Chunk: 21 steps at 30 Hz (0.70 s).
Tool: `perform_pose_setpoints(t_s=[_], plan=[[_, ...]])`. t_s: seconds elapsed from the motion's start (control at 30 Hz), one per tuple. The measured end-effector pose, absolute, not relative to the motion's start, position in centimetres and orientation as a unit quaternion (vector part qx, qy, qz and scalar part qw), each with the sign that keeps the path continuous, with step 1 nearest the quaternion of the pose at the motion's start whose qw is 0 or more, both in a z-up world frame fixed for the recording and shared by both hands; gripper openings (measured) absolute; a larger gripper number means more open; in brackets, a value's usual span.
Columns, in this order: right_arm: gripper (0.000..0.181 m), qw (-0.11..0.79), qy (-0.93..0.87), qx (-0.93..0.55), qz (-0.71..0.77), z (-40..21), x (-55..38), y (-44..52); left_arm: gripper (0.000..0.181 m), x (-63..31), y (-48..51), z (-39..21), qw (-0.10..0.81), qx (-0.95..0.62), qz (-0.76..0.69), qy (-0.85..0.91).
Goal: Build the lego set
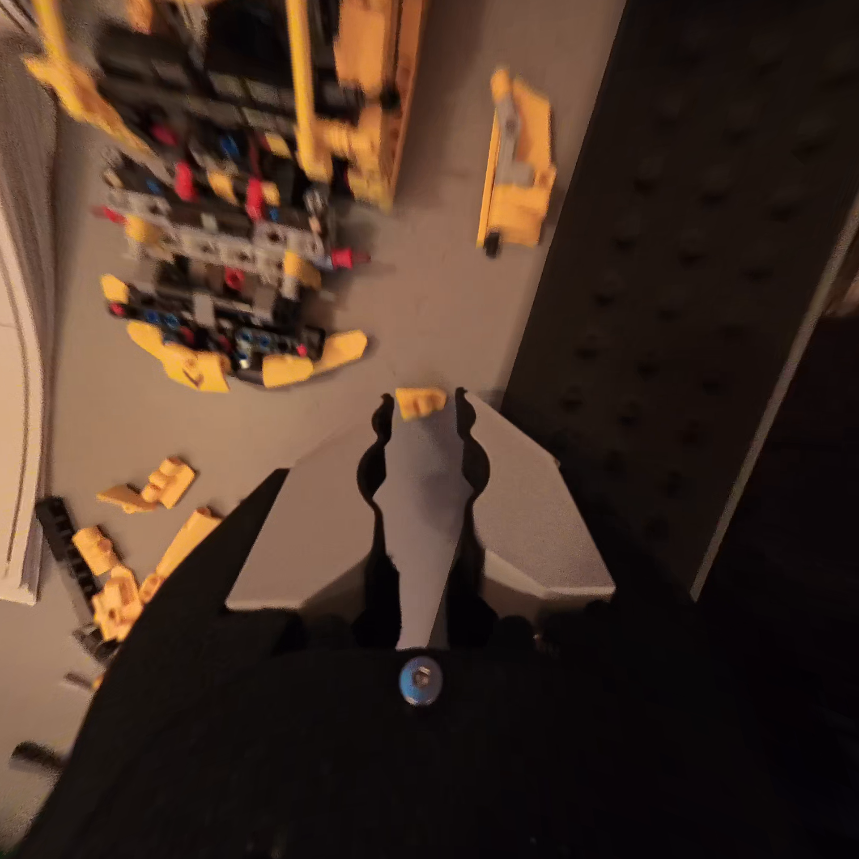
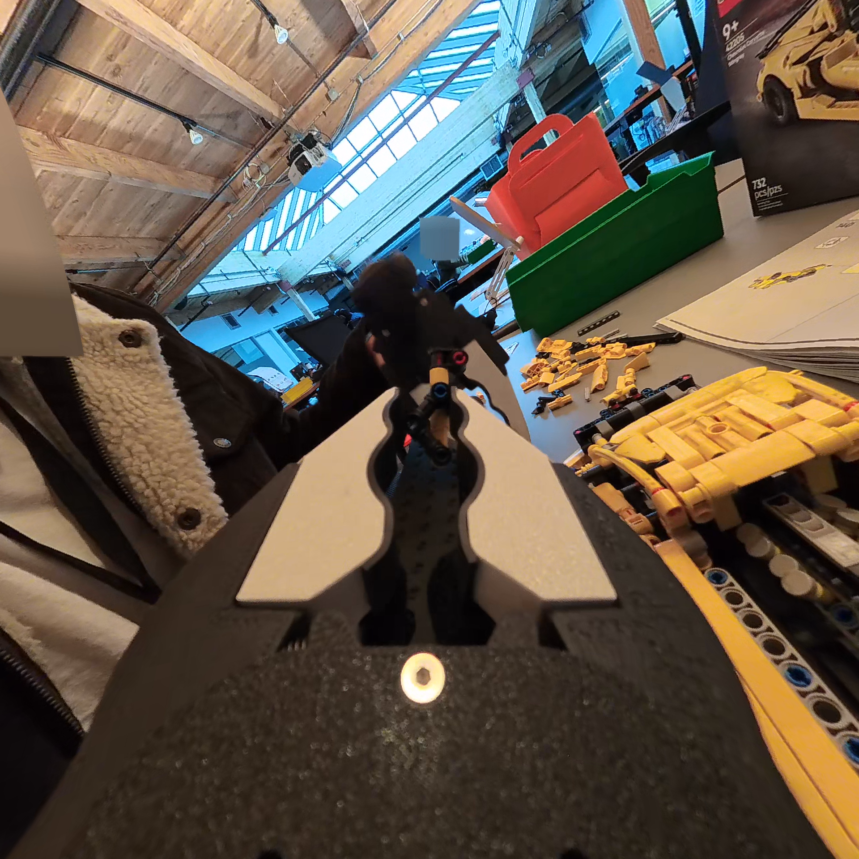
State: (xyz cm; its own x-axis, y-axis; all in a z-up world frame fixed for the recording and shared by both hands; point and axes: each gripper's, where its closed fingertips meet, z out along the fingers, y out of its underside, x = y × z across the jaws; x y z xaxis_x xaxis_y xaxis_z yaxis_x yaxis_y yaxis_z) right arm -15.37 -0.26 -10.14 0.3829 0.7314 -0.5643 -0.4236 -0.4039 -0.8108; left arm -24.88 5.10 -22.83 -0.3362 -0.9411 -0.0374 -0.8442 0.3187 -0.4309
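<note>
The yellow lego car (image 1: 241, 195) lies blurred at the upper left of the left wrist view. It fills the right of the right wrist view (image 2: 725, 446). My left gripper (image 1: 422, 396) points down at the grey table (image 1: 441, 302), shut on a small yellow piece (image 1: 420, 403) between its fingertips. My right gripper (image 2: 428, 400) is tilted up off the table's edge. It is shut on a small black and yellow assembly (image 2: 437, 409) with blue and red pins that sticks out past the tips.
A separate yellow panel part (image 1: 518, 162) lies right of the car. Loose yellow and black pieces (image 1: 130, 548) lie at lower left and show in the right wrist view (image 2: 585, 367). A dark studded slab (image 1: 674, 279) runs along the right. A booklet (image 2: 767, 311), green bin (image 2: 618, 260), red bag (image 2: 558, 186) and set box (image 2: 799, 93) stand behind. A person's jacket (image 2: 139, 418) is close on the left.
</note>
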Motion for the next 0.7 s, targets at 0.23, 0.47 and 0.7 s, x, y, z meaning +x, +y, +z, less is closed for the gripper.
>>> perform_pose_setpoints(t_s=[0.23,0.47,0.7], plan=[[0.017,0.531,-0.112,-0.617,0.57,-9.1,-16.6,-0.5,0.025,-17.3,-0.6,-13.1,0.26,-0.531,-0.52,0.617],[0.017,0.531,-0.126,-0.617,0.567,-9.2,-17.6,-0.5,0.024,-16.0,-3.1,-11.5,0.227,-0.497,-0.596,0.588],[0.016,0.532,-0.132,-0.613,0.57,-9.1,-17.8,-0.7,0.004,-15.6,-3.0,-11.8,0.24,-0.498,-0.598,0.58]])
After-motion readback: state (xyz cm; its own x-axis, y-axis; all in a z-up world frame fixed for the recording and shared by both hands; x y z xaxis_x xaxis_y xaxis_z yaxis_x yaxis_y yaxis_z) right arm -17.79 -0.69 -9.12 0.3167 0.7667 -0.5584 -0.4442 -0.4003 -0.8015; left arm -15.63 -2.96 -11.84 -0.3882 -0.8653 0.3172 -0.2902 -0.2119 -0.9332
